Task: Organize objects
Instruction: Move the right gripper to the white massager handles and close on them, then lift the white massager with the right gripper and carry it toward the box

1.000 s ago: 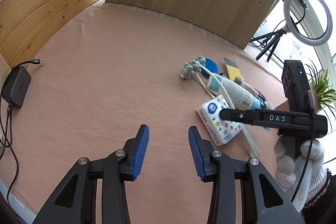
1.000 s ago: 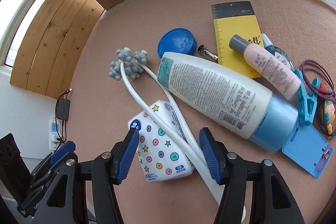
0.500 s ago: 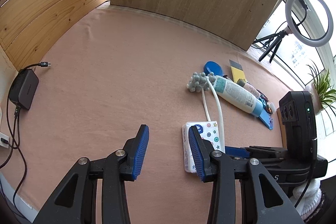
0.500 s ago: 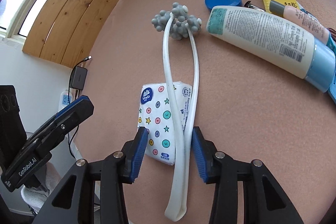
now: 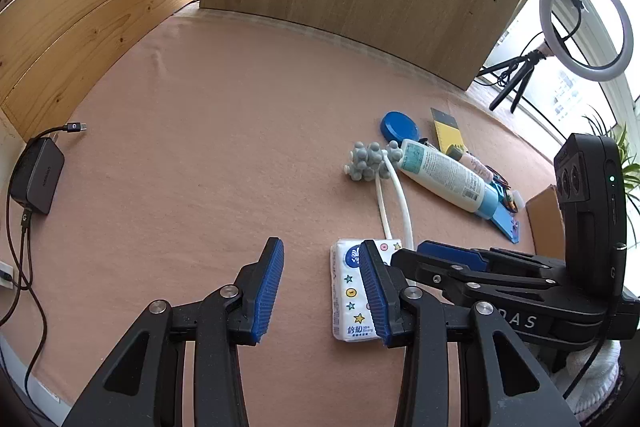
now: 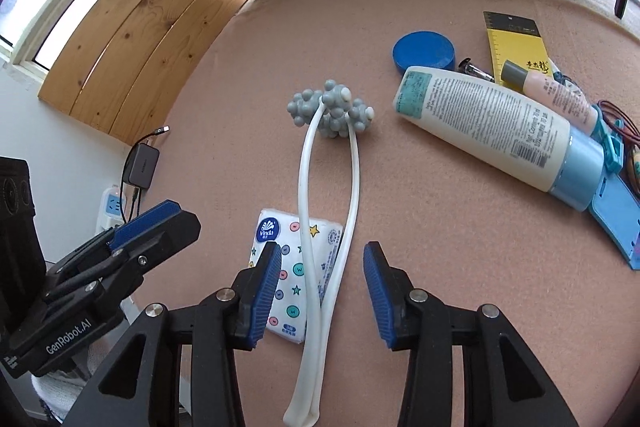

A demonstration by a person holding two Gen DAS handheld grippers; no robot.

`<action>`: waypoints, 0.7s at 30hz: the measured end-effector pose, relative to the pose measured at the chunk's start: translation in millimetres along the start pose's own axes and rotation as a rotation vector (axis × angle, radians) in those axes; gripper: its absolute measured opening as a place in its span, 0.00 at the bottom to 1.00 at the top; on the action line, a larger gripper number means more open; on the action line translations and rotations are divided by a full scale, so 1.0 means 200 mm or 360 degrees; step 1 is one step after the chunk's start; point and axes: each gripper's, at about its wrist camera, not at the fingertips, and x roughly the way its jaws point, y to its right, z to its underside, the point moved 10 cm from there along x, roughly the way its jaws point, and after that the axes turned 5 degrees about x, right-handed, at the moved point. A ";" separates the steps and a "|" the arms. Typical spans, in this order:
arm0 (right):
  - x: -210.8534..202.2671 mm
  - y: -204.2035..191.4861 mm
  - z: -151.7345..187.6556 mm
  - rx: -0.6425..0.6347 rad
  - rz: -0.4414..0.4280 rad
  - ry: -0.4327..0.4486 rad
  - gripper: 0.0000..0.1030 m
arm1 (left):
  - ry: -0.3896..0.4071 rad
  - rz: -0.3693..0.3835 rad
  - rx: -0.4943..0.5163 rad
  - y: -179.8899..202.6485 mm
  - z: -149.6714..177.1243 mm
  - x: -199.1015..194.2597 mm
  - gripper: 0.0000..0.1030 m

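the right gripper (image 6: pixel 322 287) is spread wide, its blue pads on either side of the white massager (image 6: pixel 330 203) without touching it. the massager's two white arms lie across the tissue pack (image 6: pixel 294 291), which sits flat on the pink table cloth (image 6: pixel 240 107); its cluster of grey knobs rests farther out, near the blue lid (image 6: pixel 424 53). the left gripper (image 5: pixel 322 291) is also released and holds nothing, with bare cloth between its pads; its right pad covers part of the tissue pack's edge in the left wrist view. to the right of the massager lies the lotion bottle (image 6: pixel 496 125) on its side, with a pink bottle (image 6: pixel 548 89) and a yellow card (image 6: pixel 516 45) behind it, and a blue card holder (image 6: pixel 618 223) by its cap. a black charger (image 5: pixel 38 175) sits at the cloth's far left edge
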 end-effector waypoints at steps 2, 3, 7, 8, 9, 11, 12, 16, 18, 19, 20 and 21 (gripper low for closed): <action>0.02 -0.01 -0.01 -0.0024 0.0027 -0.0004 0.30 | -0.0006 0.0006 0.0006 0.01 0.00 0.00 0.41; 0.03 0.00 -0.01 -0.0029 0.0049 -0.0017 0.28 | -0.0007 0.0009 0.0011 0.02 0.00 0.00 0.41; 0.02 0.05 -0.02 0.0007 0.0065 -0.0023 0.22 | -0.0013 0.0024 0.0028 0.06 0.01 0.02 0.41; 0.01 0.06 -0.03 0.0018 0.0079 -0.0016 0.20 | -0.0014 0.0030 0.0033 0.08 0.01 0.02 0.41; 0.00 0.09 -0.03 0.0034 0.0099 -0.0012 0.19 | -0.0016 0.0040 0.0039 0.10 0.01 0.03 0.41; -0.01 0.15 -0.03 0.0072 0.0111 -0.0015 0.18 | -0.0022 0.0063 0.0060 0.14 0.02 0.04 0.41; -0.02 0.17 -0.02 0.0091 0.0100 -0.0021 0.18 | -0.0027 0.0076 0.0071 0.17 0.03 0.04 0.41; -0.04 0.25 -0.01 0.0158 0.0078 -0.0016 0.18 | -0.0051 0.0159 0.0120 0.31 0.05 0.07 0.41; -0.06 0.29 -0.02 0.0187 0.0090 0.0001 0.18 | -0.0066 0.0197 0.0147 0.38 0.06 0.09 0.41; -0.07 0.30 -0.02 0.0194 0.0090 0.0005 0.18 | -0.0077 0.0219 0.0162 0.41 0.07 0.10 0.41; -0.08 0.31 -0.02 0.0199 0.0096 0.0007 0.18 | -0.0088 0.0242 0.0175 0.45 0.08 0.11 0.41; -0.09 0.32 -0.02 0.0200 0.0107 0.0012 0.18 | -0.0098 0.0265 0.0185 0.47 0.09 0.12 0.41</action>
